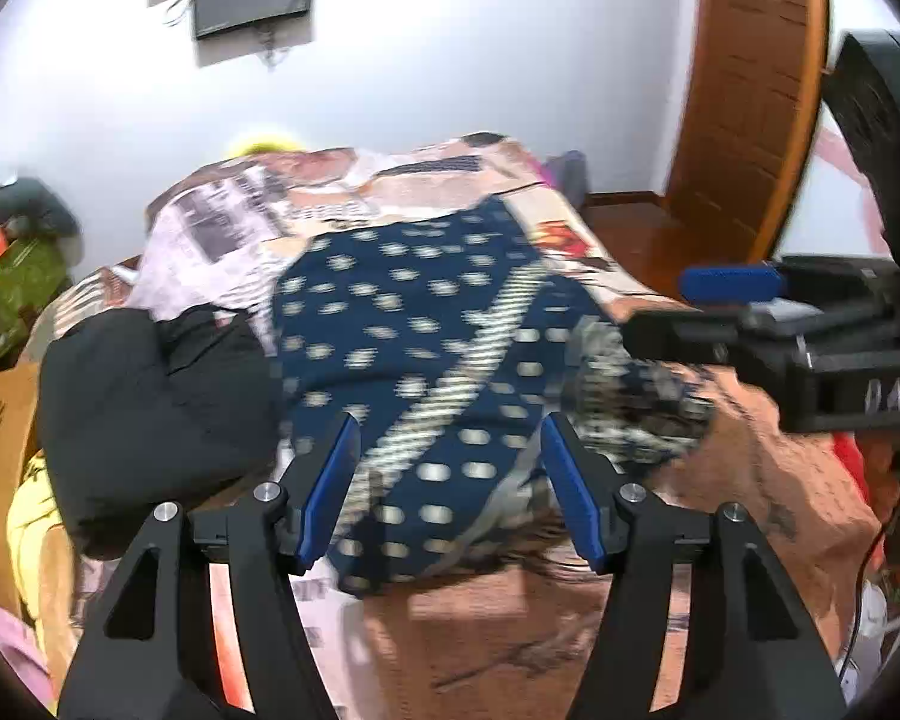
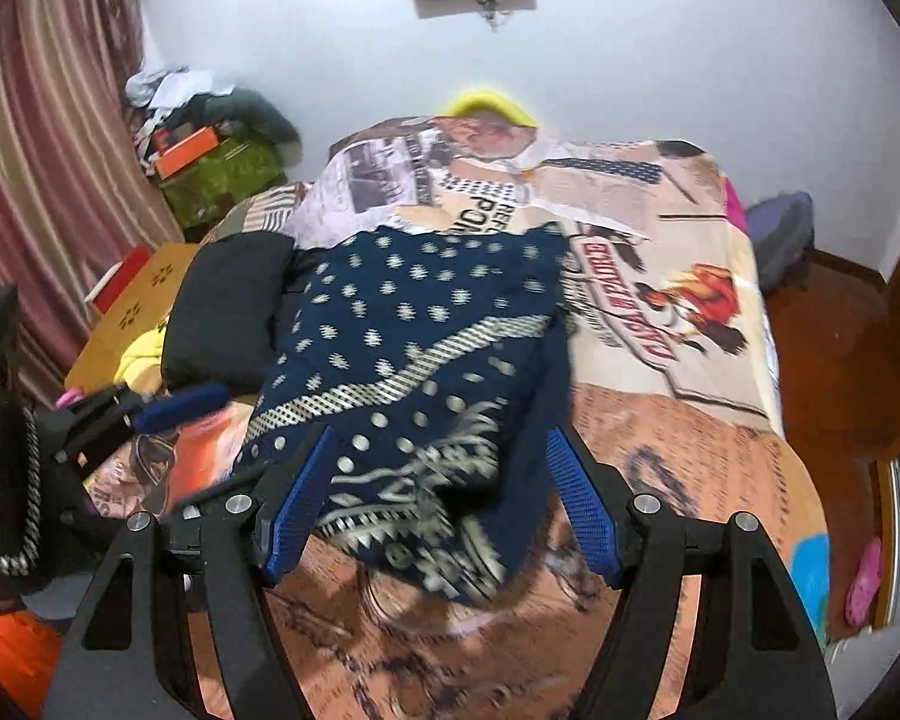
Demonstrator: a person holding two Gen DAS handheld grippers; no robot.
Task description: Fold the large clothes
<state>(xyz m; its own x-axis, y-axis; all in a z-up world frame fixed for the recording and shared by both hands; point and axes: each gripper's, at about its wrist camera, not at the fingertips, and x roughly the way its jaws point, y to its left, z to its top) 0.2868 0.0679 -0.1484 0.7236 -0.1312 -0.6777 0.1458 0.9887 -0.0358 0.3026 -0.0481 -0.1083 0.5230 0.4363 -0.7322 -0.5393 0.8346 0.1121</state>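
Observation:
A large navy cloth with white dots and a patterned border [image 1: 414, 348] lies folded lengthwise on the bed; it also shows in the right wrist view [image 2: 426, 348]. My left gripper [image 1: 447, 492] is open and empty, hovering above the cloth's near end. My right gripper [image 2: 438, 498] is open and empty above the cloth's fringed near edge. The right gripper also shows at the right edge of the left wrist view [image 1: 726, 306], beside the cloth. The left gripper shows at the left of the right wrist view [image 2: 174, 405].
The bed has a printed patchwork cover [image 2: 678, 300]. A black folded garment [image 2: 228, 306] lies left of the cloth. Boxes and clutter [image 2: 210, 168] stand at the left by a curtain. A wooden door [image 1: 744, 96] and floor are at the right.

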